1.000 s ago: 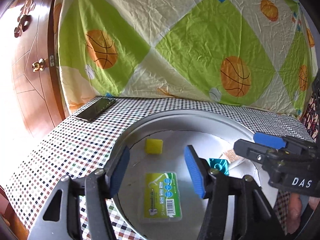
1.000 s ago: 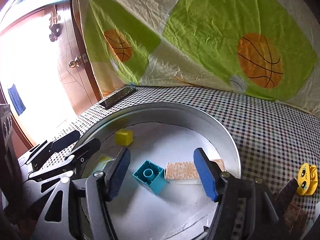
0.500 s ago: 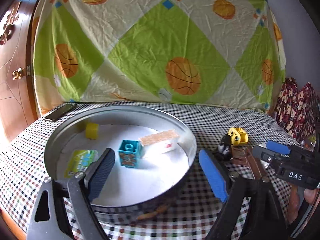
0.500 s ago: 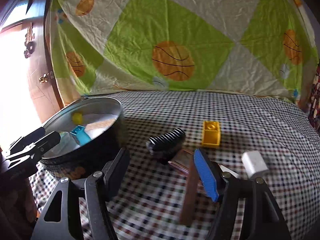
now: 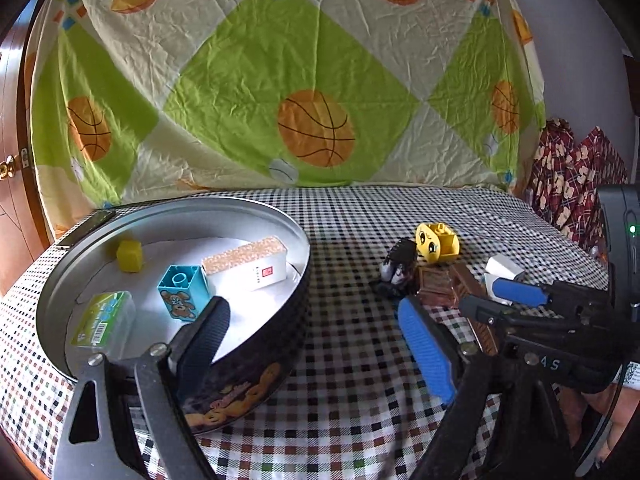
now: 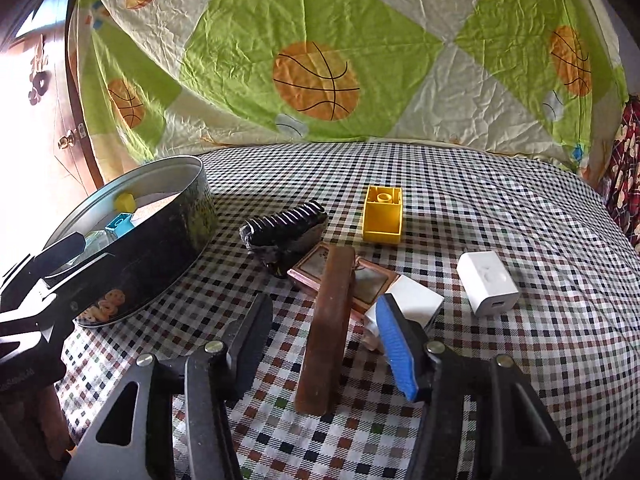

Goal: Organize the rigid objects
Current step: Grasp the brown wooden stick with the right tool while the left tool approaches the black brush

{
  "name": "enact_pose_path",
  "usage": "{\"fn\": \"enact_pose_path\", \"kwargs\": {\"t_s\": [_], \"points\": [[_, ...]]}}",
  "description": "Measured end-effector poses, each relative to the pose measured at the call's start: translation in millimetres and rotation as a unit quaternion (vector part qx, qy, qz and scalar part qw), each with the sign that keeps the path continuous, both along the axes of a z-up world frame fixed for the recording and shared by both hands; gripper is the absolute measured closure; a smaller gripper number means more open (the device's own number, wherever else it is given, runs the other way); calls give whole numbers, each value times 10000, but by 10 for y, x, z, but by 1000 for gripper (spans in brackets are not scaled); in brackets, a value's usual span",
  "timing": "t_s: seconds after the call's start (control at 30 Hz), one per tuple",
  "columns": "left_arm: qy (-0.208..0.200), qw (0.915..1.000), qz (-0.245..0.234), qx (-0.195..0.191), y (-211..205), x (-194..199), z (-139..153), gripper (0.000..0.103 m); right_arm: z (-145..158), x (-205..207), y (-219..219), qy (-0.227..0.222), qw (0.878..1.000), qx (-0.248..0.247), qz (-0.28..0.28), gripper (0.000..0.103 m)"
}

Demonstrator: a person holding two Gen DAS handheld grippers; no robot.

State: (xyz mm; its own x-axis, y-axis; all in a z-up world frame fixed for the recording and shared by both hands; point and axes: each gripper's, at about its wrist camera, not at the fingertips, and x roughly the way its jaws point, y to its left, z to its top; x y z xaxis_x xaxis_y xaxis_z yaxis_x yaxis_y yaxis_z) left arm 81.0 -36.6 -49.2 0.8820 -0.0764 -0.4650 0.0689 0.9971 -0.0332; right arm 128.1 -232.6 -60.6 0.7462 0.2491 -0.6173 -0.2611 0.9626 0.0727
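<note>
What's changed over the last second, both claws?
Both claws swung from over the tin to the loose items on the cloth. The left claw opened wider, holding nothing. The right claw has just been closing around the brown bar, pads not yet touching. The tin's contents lie unchanged.

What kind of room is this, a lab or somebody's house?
Probably a home: a wooden door with a brass knob, a basketball-print bedsheet hung as a backdrop, and a checked tablecloth holding toys and a biscuit tin.
</note>
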Motion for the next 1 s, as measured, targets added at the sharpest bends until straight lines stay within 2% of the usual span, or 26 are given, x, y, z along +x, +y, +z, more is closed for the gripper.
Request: {"fn": "enact_pose_path", "kwargs": {"t_s": [0.13,0.3,0.4,0.47,0.67,0.87,1.0], "points": [[21,10000,8,-21,12,2,-20,15,-9,-33,29,-37,9999,-8,93,52],[25,10000,-35,-23,-2,-1,-31,15,-97,75,79,375,9991,-118,132,53],[35,9999,-98,32,-55,-4,-33,15,-137,160,60,584,9982,-62,95,66],[30,9999,-111,58,-83,-6,-36,15,-158,197,30,663,9978,7,48,85],[43,9998,-163,108,-142,5,-19,15,-53,39,-41,216,9996,181,3,86],[28,9993,-318,180,-282,25,8,15,122,-33,-269,-202,9980,516,-319,86],[4,9986,-473,250,-413,58,25,15,172,12,-425,-330,9964,481,-614,86]]}}
